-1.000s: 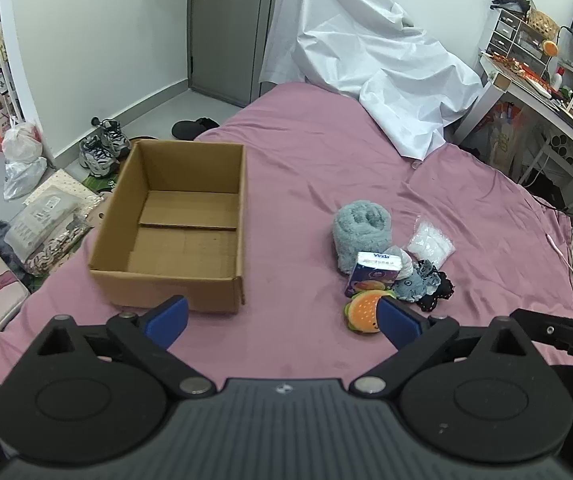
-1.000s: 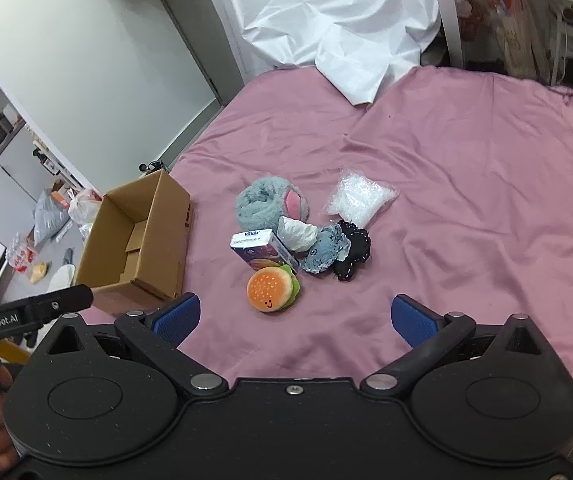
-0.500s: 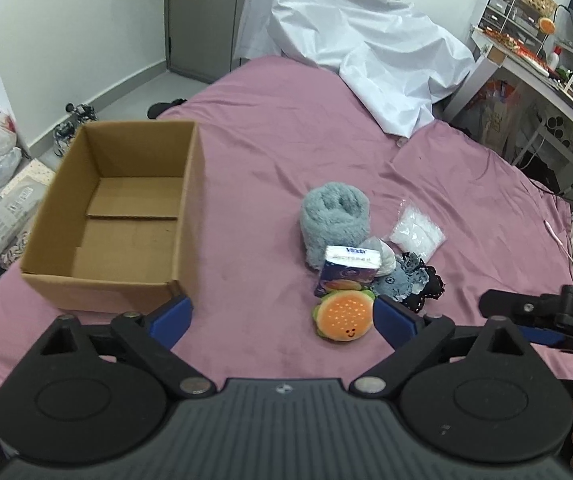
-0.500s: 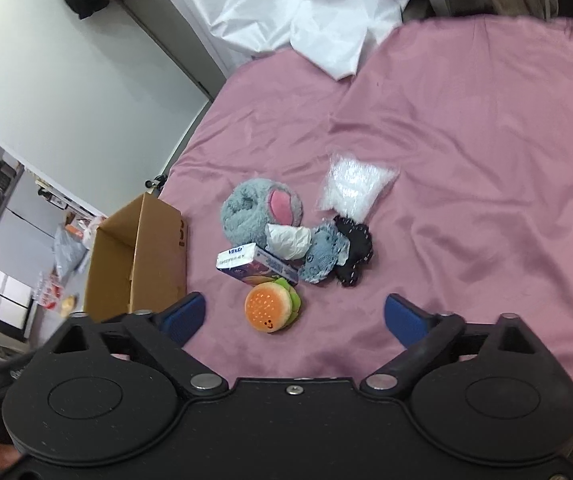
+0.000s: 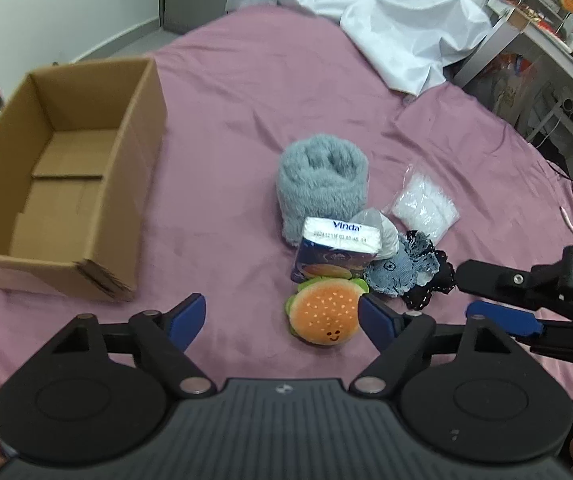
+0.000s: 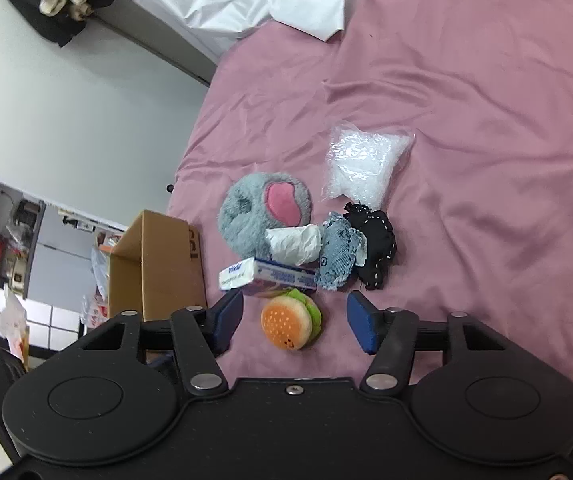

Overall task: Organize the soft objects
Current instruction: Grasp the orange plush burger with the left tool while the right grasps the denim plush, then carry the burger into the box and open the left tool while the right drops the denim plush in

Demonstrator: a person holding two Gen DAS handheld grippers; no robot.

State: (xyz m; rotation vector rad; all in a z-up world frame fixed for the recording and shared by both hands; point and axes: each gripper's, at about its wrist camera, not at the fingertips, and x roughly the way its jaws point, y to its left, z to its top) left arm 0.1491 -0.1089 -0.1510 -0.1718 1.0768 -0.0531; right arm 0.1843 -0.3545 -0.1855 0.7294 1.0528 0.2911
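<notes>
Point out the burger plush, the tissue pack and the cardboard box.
burger plush (image 5: 323, 311): left wrist view, on the orange bun top.
tissue pack (image 5: 340, 236): left wrist view, on the white end with the printed label.
cardboard box (image 5: 142, 128): left wrist view, on the outer side wall.

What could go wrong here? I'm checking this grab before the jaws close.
Both open grippers, right and left, sit near the burger plush, so they may collide; the right gripper already reaches across the left view. The tissue pack touches the plush and could be dragged or nudged along. The box stands well to the left, so a loosely pinched round plush may slip on the way.
</notes>
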